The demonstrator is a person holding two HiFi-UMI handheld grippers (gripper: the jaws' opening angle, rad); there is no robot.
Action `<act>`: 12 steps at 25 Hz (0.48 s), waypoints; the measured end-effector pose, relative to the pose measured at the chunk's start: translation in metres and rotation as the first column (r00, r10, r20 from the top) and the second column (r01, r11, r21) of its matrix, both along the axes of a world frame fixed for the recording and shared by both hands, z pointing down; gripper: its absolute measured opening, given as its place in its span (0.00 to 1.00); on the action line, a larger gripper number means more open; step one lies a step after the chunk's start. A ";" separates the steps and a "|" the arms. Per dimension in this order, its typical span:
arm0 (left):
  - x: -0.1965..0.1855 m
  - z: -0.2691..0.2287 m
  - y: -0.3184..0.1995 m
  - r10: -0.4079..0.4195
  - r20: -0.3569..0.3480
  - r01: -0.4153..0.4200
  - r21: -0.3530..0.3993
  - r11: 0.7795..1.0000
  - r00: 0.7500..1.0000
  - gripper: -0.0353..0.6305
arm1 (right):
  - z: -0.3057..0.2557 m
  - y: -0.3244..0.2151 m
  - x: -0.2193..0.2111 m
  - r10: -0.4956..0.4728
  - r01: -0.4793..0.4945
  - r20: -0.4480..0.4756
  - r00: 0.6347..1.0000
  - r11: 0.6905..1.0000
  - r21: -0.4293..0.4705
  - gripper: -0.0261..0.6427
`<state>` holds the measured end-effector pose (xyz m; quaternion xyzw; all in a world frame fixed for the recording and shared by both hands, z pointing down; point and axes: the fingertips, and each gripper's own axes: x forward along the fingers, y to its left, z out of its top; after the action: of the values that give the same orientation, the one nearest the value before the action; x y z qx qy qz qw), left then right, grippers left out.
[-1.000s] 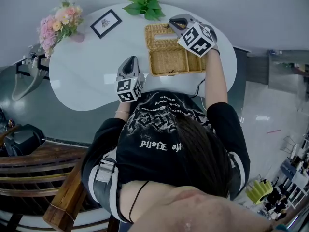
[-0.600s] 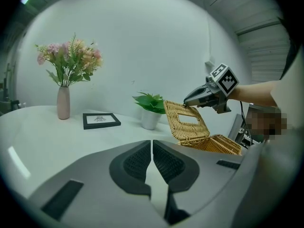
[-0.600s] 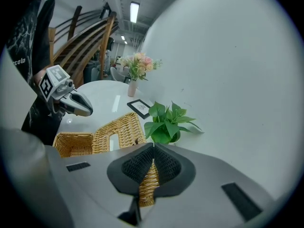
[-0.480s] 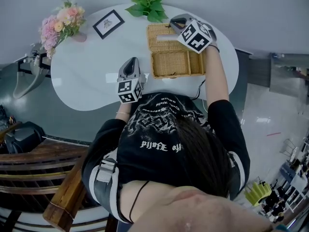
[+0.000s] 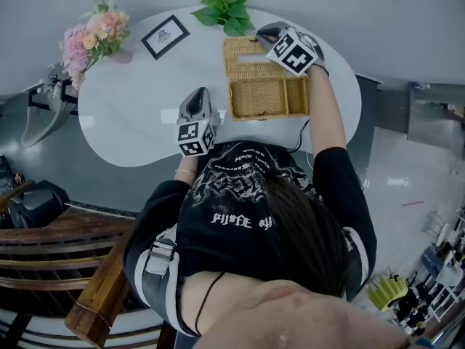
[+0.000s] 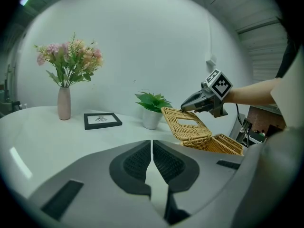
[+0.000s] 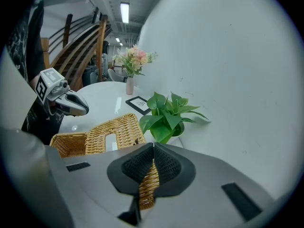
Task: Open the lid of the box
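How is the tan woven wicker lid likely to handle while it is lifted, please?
Probably light: the tan woven wicker lid is thin, with a cut-out slot. Likely stiff, as it stands tilted, held at one edge by the right gripper.

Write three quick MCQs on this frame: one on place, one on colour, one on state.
1. What stands nearest the lid? A. vase B. plant C. frame
2. What colour is the frame's border? A. black B. gold C. red
3. How is the lid? A. shut flat on the box B. lying loose on the table C. raised, pinched by the right gripper

Answers:
1 B: in the head view the plant stands just beyond the lid, while the others are further off.
2 A: the border is black around a white print.
3 C: the lid tilts up off the box, and wicker shows between the shut jaws in the right gripper view.
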<state>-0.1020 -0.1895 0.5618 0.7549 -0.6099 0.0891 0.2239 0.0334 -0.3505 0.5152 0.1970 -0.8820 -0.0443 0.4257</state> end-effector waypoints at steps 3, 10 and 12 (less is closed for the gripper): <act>0.000 0.001 -0.001 0.001 0.000 -0.001 -0.005 1.000 1.000 0.10 | 0.007 -0.002 0.000 0.007 -0.007 0.000 1.000 1.000 -0.016 0.09; -0.001 -0.001 -0.003 -0.002 0.004 0.002 -0.007 1.000 1.000 0.10 | 0.016 -0.004 -0.002 0.015 -0.016 -0.008 1.000 0.999 -0.047 0.09; -0.001 0.000 -0.003 -0.003 0.005 0.004 -0.011 1.000 1.000 0.10 | 0.020 -0.005 -0.002 0.021 -0.021 -0.009 1.000 0.998 -0.058 0.09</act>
<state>-0.1035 -0.1925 0.5617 0.7524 -0.6113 0.0937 0.2267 0.0314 -0.3555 0.5357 0.1935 -0.8791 -0.0150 0.4354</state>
